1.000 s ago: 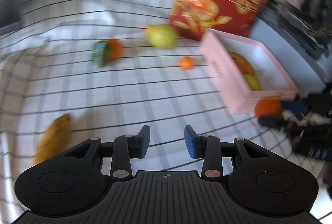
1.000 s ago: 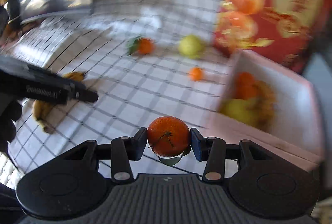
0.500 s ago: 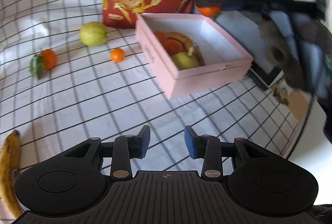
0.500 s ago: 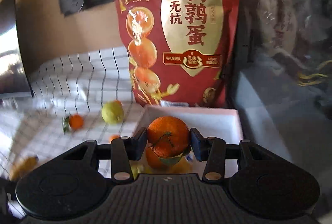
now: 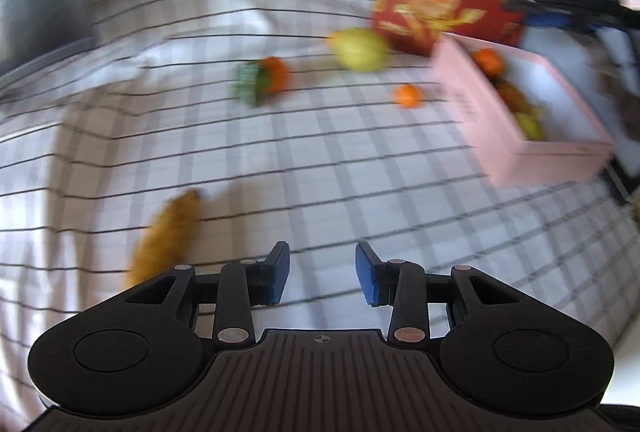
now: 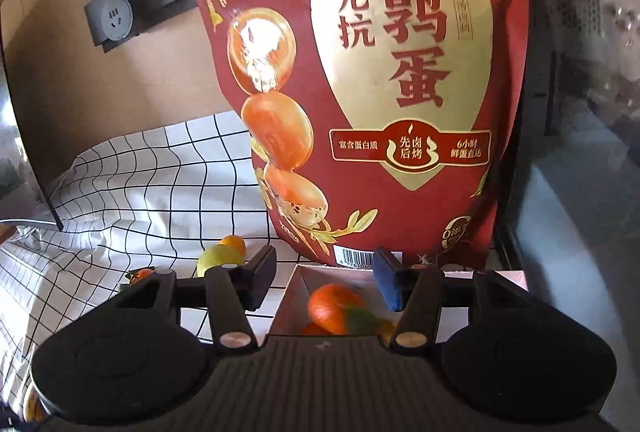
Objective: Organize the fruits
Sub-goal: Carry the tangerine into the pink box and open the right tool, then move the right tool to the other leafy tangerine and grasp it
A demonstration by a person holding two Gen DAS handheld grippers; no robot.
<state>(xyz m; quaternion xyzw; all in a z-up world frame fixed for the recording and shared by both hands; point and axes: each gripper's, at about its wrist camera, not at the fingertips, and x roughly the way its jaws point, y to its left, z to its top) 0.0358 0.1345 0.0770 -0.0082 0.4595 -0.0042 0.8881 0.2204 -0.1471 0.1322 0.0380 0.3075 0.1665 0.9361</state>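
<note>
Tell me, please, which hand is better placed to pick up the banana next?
Left. The left gripper is open and empty, with the banana lying just ahead on the cloth. The right gripper, jaws just opened, is over the pink box.

Motion blur smears the banana [image 5: 170,232] (lower end hidden behind the gripper).

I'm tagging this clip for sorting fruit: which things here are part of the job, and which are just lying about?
Job: pink box, orange with leaf in it, banana, green pear, small orange, leafy orange.

Lying about: red snack bag, wall socket, checked cloth.
</note>
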